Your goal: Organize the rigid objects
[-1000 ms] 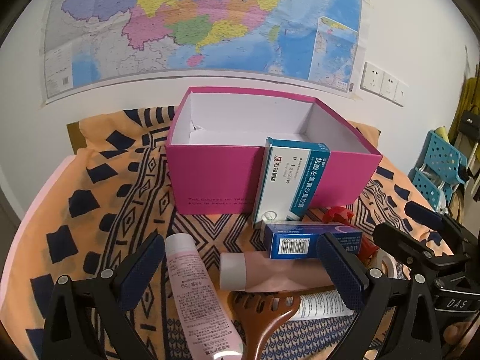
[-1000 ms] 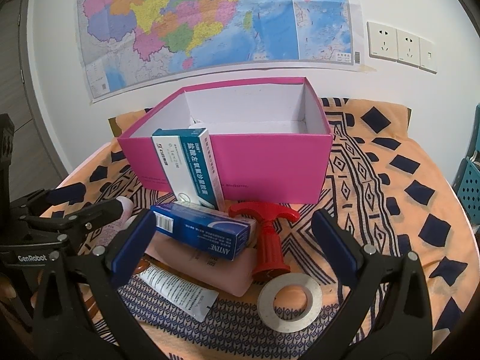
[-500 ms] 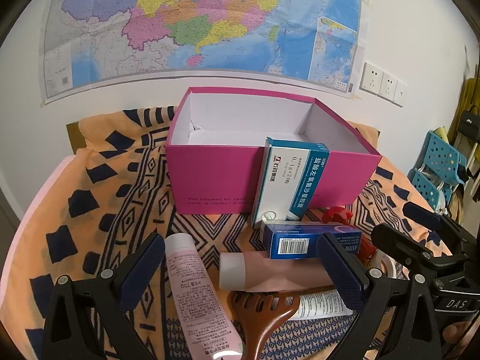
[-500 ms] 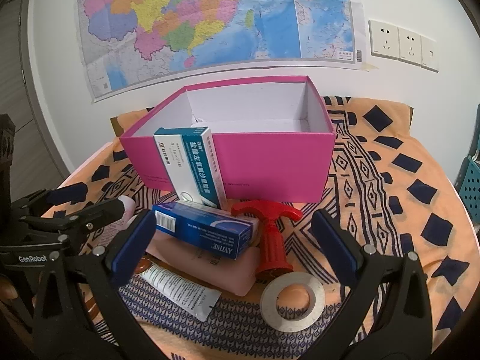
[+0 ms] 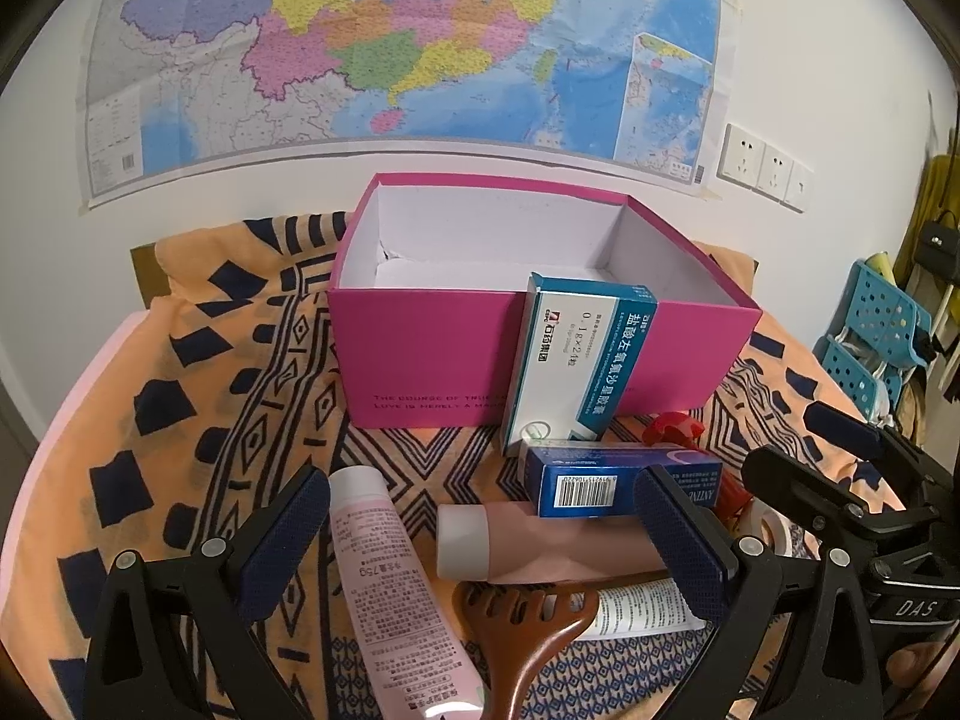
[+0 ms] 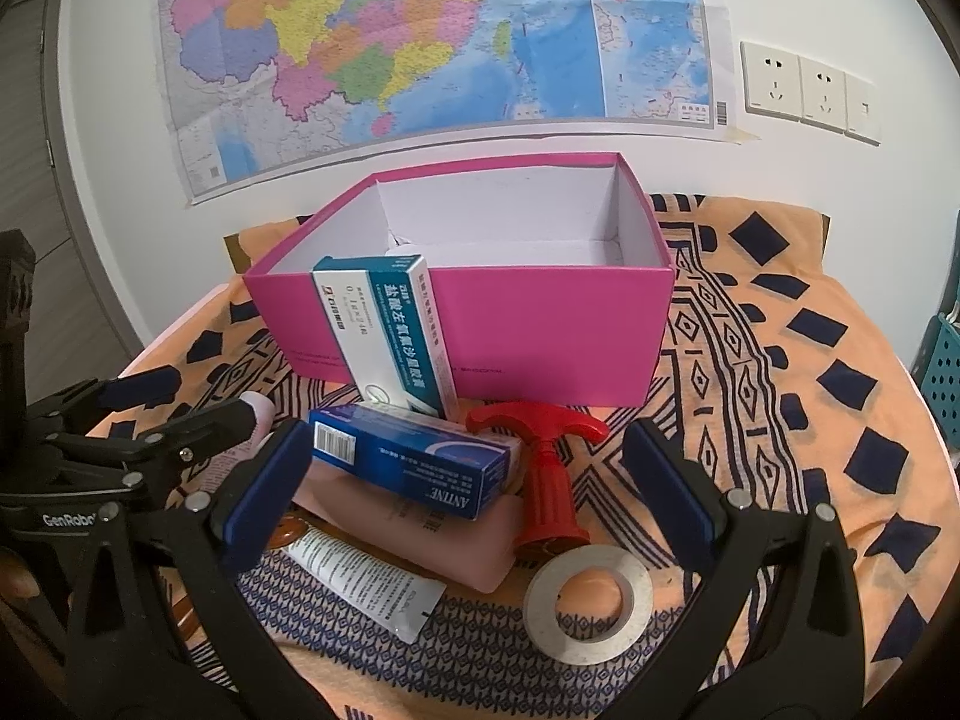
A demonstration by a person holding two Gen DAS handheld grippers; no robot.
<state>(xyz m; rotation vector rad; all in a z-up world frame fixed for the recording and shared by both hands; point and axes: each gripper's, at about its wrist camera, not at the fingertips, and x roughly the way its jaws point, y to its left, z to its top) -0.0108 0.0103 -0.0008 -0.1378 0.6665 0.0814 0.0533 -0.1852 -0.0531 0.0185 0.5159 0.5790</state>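
An open pink box (image 5: pixel 420 354) (image 6: pixel 540 330) stands on a patterned cloth, empty inside. A teal-and-white medicine carton (image 5: pixel 576 360) (image 6: pixel 390 336) leans upright against its front. A blue carton (image 5: pixel 600 477) (image 6: pixel 414 462) lies on a pink tube (image 5: pixel 540 546) (image 6: pixel 420 528). Nearby lie a red T-handle (image 6: pixel 543 468), a tape ring (image 6: pixel 588 603), a white tube (image 6: pixel 360 582), a pale pink tube (image 5: pixel 390 588) and a brown scraper (image 5: pixel 528 630). My left gripper (image 5: pixel 480 546) and right gripper (image 6: pixel 474 492) are both open and empty, hovering in front of the pile.
The cloth (image 5: pixel 180 420) covers a round table against a wall with a map (image 5: pixel 390 42). Blue plastic baskets (image 5: pixel 870 336) stand to the right. Each gripper shows in the other's view, the right gripper (image 5: pixel 852 480) at right and the left gripper (image 6: pixel 138 420) at left.
The right wrist view has shifted slightly closer to the pile. The left gripper and the objects have not moved.
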